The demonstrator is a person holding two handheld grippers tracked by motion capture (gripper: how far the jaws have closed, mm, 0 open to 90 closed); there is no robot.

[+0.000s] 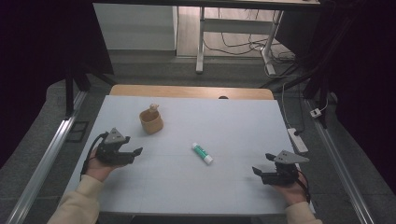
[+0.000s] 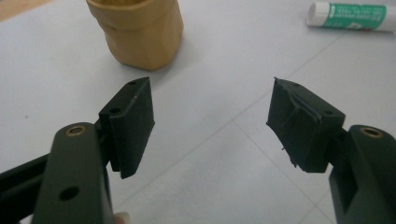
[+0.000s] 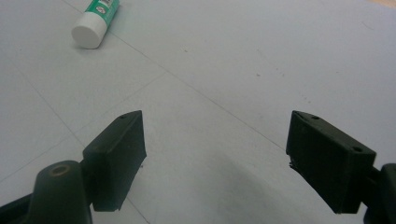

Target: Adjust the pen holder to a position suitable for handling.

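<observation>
ahead of both grippers: a white-topped table (image 1: 187, 186) is carrying a glue stick (image 1: 202, 153) and a wooden cup (image 1: 151, 121).
left gripper (image 1: 133, 153): jaws are standing wide apart with nothing between them, and it is resting low at the table's near left.
right gripper (image 1: 259, 171): jaws are also gaping wide and empty, and it is hovering at the near right.
glue stick from the right gripper: it is lying flat, forward and to that gripper's left, white cap (image 3: 87, 35) pointing back toward the jaws, well apart from them.
glue stick from the left gripper: it is lying forward and to the right (image 2: 351, 15), not touching anything.
cup from the left gripper: it is standing upright just ahead and a little left (image 2: 140, 32), with something pale sticking out of it that is too small to name.
step in hand: it looks like the reach for the stick is just starting.
doing it well: the closing jaws should be straddling the green barrel across its width, near the middle, coming down low so the round body is not rolling away.
</observation>
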